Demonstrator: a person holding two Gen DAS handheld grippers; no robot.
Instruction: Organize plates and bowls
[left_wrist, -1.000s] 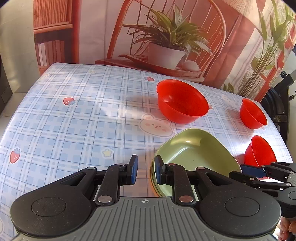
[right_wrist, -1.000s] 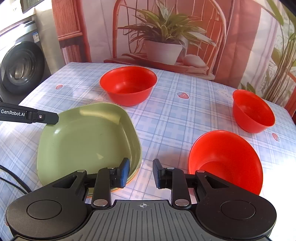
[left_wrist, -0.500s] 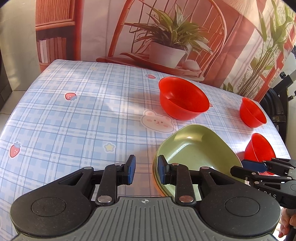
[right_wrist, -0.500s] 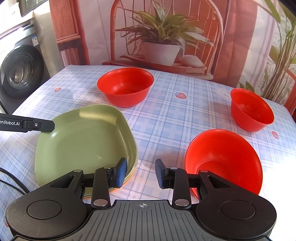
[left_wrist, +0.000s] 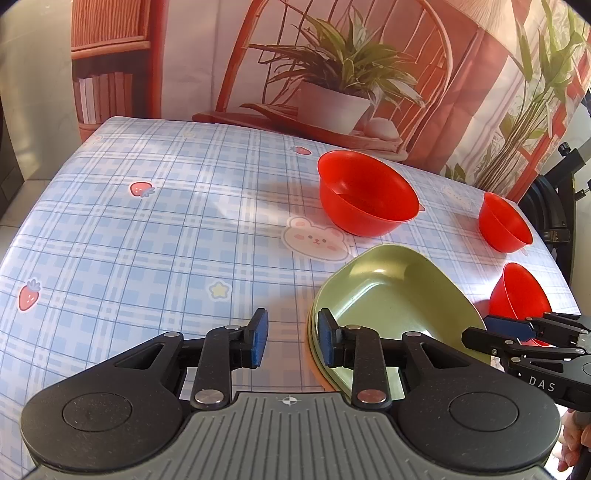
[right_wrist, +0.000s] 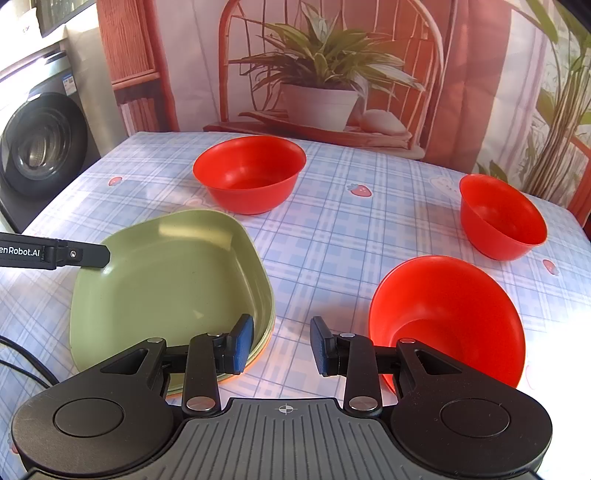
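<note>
A blue plaid tablecloth (left_wrist: 155, 236) covers the table, with three red bowls (right_wrist: 249, 173) toward the upper and right parts of both views. In the left view the left gripper (left_wrist: 291, 341) is opening and holds nothing; its right finger overlaps the left rim of the green plates (left_wrist: 391, 299) at lower centre. The right gripper (right_wrist: 282, 345) stands partly open and empty, the plates at its left finger and the nearest bowl (right_wrist: 447, 317) just right of its right finger.

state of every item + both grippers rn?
Green plate stack: nested, flat on table.
Big red bowl: upright, empty.
Near red bowl: upright, empty.
Far-right red bowl: upright, empty.
Left gripper: jaws opening, nothing between.
Right gripper: open, nothing held.
</note>
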